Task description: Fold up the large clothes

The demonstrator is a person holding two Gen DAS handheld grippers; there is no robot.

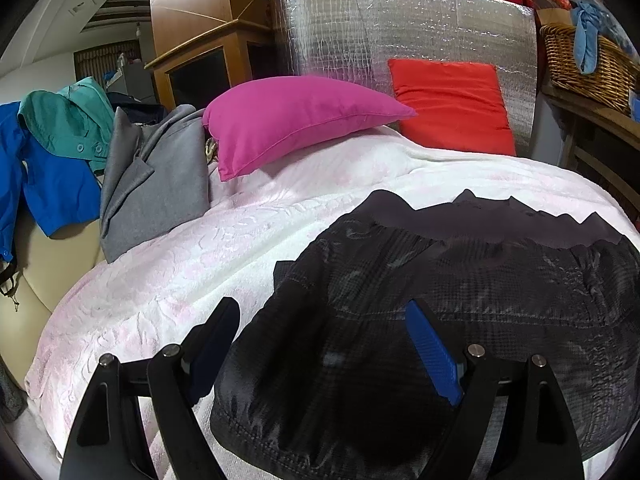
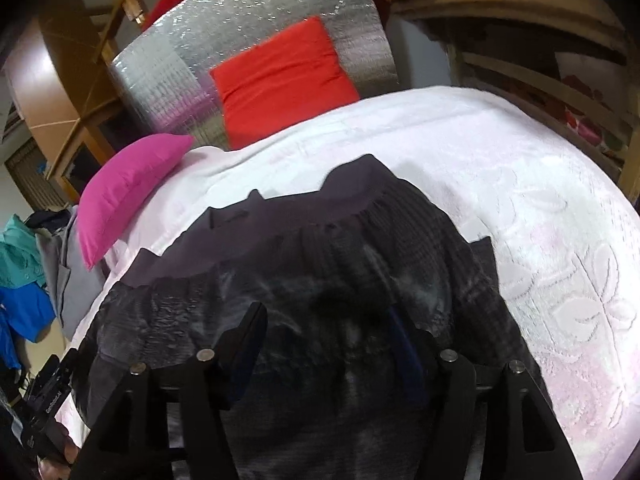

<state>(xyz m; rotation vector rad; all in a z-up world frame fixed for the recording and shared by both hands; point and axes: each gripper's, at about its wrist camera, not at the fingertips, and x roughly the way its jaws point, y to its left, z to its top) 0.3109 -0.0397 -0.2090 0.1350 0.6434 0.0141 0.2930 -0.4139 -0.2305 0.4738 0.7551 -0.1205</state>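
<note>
Dark grey checked garment with a plain darker band along its far edge (image 1: 460, 280) lies spread flat on the white embossed blanket (image 1: 180, 264) that covers the bed. Bare blanket shows beyond the band, running up to the magenta pillow (image 1: 296, 124) and the red cushion (image 1: 452, 104), which leans on a silver quilted foil panel (image 1: 400, 36). In the right wrist view bare blanket also stretches wide past the garment's right edge (image 2: 560, 240), up to the wooden slatted furniture (image 2: 560, 92) beside the bed. On the far side of the magenta pillow, at the blanket's left margin, lie a grey folded coat (image 1: 160, 176), a teal shirt (image 1: 72, 120) and a blue shirt (image 1: 52, 176).

The left gripper (image 1: 326, 344) hangs over the garment's near left corner; one finger is over bare blanket, the other over the cloth, and the hem edge lies between them. Its jaws stand wide apart and hold nothing. The right gripper (image 2: 330, 336) hangs over the middle of the garment, both fingers above dark cloth, also spread apart with nothing clamped. Whether the fingertips touch the fabric cannot be told.
</note>
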